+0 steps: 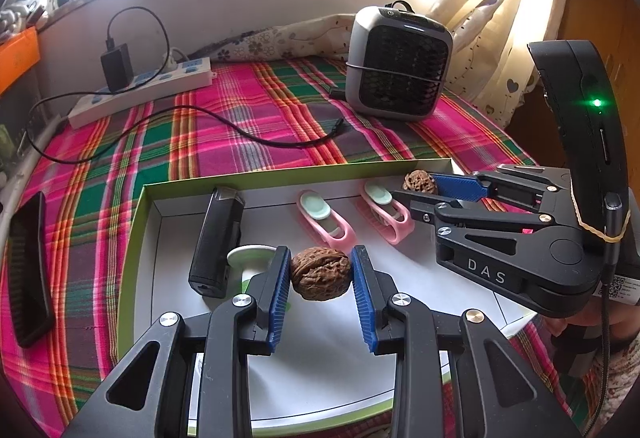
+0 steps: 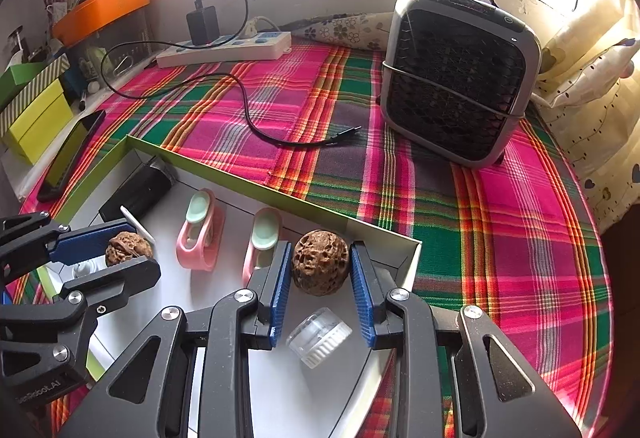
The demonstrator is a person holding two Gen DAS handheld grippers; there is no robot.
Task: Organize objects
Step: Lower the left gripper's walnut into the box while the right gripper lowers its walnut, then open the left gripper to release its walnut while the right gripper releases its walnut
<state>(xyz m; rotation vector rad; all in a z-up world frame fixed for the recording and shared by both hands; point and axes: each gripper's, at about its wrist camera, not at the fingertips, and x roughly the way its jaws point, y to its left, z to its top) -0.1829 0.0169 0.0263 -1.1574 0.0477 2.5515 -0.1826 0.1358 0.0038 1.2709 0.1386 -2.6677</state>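
Note:
My left gripper [image 1: 320, 272] is shut on a brown walnut [image 1: 320, 273] and holds it over the white floor of a green-edged box [image 1: 136, 238]. It also shows in the right wrist view [image 2: 130, 252] with its walnut [image 2: 128, 247]. My right gripper [image 2: 320, 266] is shut on a second, rounder walnut [image 2: 320, 262] near the box's far right corner [image 2: 412, 250]. In the left wrist view the right gripper [image 1: 416, 184] holds that walnut [image 1: 419, 181]. In the box lie two pink clips [image 1: 326, 220] [image 1: 386, 210], a black device [image 1: 218, 242], a white-green object [image 1: 250, 258] and a clear cap [image 2: 318, 336].
The box sits on a pink and green plaid cloth [image 1: 240, 118]. A grey heater [image 2: 456, 78] stands at the back right. A white power strip [image 1: 140, 90] with a charger and black cable [image 1: 260, 134] lies at the back left. A black phone [image 1: 28, 270] lies left of the box.

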